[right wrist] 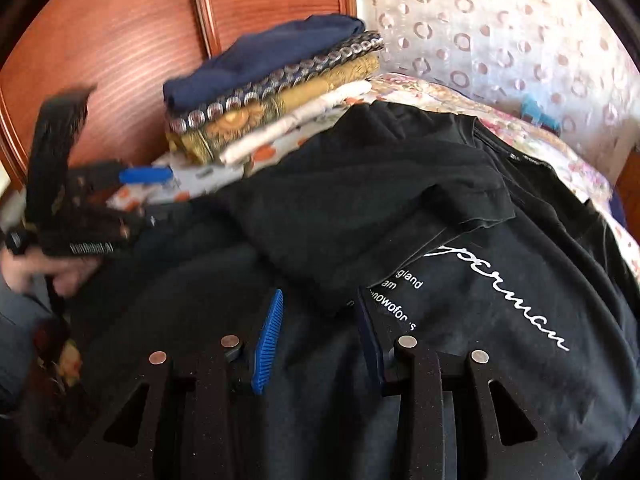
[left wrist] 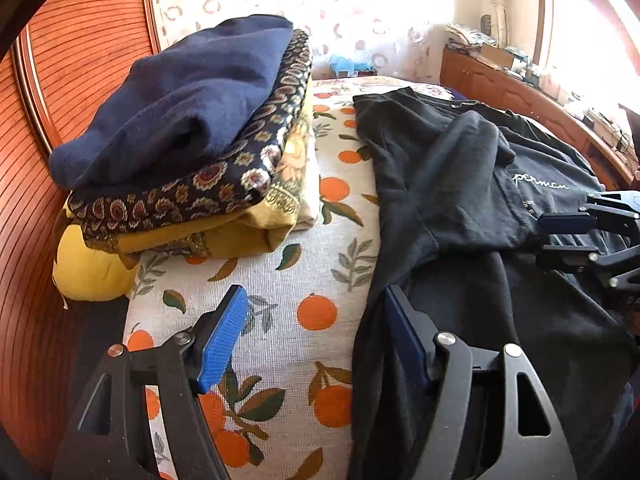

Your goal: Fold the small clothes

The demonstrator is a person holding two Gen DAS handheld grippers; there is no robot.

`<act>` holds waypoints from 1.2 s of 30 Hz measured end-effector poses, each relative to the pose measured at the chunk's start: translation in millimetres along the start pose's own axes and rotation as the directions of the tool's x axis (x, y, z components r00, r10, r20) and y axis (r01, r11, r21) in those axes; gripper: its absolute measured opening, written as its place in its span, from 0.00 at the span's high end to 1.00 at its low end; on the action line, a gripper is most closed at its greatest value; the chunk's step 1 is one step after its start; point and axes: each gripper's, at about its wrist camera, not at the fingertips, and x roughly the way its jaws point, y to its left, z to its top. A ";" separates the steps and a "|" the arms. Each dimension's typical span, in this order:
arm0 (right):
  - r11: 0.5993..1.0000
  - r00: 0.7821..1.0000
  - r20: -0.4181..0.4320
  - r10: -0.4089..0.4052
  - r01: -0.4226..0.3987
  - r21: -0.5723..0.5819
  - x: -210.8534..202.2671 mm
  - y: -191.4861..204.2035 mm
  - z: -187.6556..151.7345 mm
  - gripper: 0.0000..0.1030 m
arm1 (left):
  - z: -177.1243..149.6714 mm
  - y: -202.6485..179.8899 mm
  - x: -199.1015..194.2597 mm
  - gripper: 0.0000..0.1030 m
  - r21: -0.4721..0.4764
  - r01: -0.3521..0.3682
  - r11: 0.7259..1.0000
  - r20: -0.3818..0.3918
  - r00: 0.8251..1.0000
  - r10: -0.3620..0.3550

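Note:
A black T-shirt (left wrist: 460, 184) with white script lies partly folded on the orange-print bedspread (left wrist: 280, 280), one sleeve side turned over its front. It fills the right wrist view (right wrist: 360, 208). My left gripper (left wrist: 316, 328) is open at the shirt's left edge, its right finger over the black cloth, its left finger over the bedspread. My right gripper (right wrist: 320, 336) is open and empty just above the shirt's front. It shows in the left wrist view (left wrist: 560, 232) at the right, over the shirt. The left gripper (right wrist: 148, 188) shows blurred at the left of the right wrist view.
A stack of folded clothes (left wrist: 192, 136), navy on top, then patterned and mustard cloth, sits at the back left against a wooden headboard (left wrist: 52, 80). It also shows in the right wrist view (right wrist: 272, 92). A wooden ledge (left wrist: 540, 96) with clutter runs along the right by a bright window.

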 end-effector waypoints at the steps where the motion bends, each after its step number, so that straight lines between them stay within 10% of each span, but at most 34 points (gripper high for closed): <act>1: 1.000 1.000 -0.001 -0.026 0.026 -0.015 0.6 2.9 -3.2 0.63 | -0.7 1.1 -0.4 0.31 -0.006 0.004 1.000 0.001 1.000 -0.004; 5: 0.998 0.999 -0.013 -0.052 0.051 -0.043 3.6 4.9 -7.6 0.94 | -1.3 0.8 -0.3 0.31 -0.007 0.000 1.000 0.005 1.000 0.000; 19: 0.998 1.000 -0.017 -0.004 0.003 -0.056 -50.3 5.1 -11.9 0.96 | 1.6 -13.8 -43.4 0.31 0.017 0.029 0.999 0.112 0.993 -0.031; 27: 0.993 0.995 0.083 -0.050 0.040 0.109 -93.6 -37.6 -18.9 0.62 | 21.5 -51.5 -61.5 0.22 0.067 0.126 0.990 0.160 0.978 -0.136; 36: 0.926 0.963 0.113 -0.244 0.197 0.323 -186.6 -119.7 -103.9 0.60 | 34.7 -131.3 -38.3 0.20 0.168 0.260 0.951 0.093 0.956 -0.278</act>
